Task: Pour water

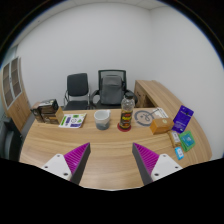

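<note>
**Gripper poised over a desk, jar and cup standing beyond its fingers**

A tall, clear cylindrical jar (127,112) with a dark lid and dark contents in its lower part stood upright on the wooden desk (110,152), well beyond the fingertips and ahead of the gap between them, slightly toward the right finger. Just to its left, near but apart from it, stood a small pale translucent cup (102,119), tapered toward its base; whether it held water could not be told.

Farther left of the cup lay a flat green-and-white booklet (71,120), and beyond that a dark boxy object (45,110) at the desk's far left. To the right of the jar sat a round, pale disc-shaped item (144,117), an orange-toned packet (161,126), an upright purple box (183,118) and a small blue-green item (179,151). Two black office chairs (96,88) with mesh backs stood behind the desk against a plain white wall (90,40).

The gripper (113,159) was wide open: its two fingers, each showing a magenta pad (76,155) on a white body, were spread well apart over the smooth light-wood surface. Nothing lay between them and they touched no object.
</note>
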{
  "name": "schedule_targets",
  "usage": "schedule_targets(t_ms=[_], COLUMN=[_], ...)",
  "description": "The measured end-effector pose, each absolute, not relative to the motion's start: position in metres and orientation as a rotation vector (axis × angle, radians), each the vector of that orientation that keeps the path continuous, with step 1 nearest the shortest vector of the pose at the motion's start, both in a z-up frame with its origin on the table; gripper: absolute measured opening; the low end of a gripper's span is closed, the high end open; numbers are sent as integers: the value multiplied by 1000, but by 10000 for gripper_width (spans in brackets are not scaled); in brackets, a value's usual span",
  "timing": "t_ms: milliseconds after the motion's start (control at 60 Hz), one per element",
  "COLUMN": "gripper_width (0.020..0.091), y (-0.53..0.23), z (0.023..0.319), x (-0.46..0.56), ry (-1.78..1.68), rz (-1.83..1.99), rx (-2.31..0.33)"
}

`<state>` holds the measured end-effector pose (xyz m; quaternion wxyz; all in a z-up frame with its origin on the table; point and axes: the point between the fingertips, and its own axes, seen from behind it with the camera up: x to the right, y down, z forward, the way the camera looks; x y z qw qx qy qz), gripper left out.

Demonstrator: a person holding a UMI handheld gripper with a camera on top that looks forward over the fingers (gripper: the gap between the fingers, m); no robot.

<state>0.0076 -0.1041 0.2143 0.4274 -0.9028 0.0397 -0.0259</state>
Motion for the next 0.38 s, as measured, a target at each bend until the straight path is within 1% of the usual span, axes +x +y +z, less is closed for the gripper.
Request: schedule_targets(t_ms=[200,383], gripper_width=[861,858], y=[-129,-133], z=[217,224], x=[8,13], ry=[109,121], rz=[-123,-137], rx=[-2255,-2230])
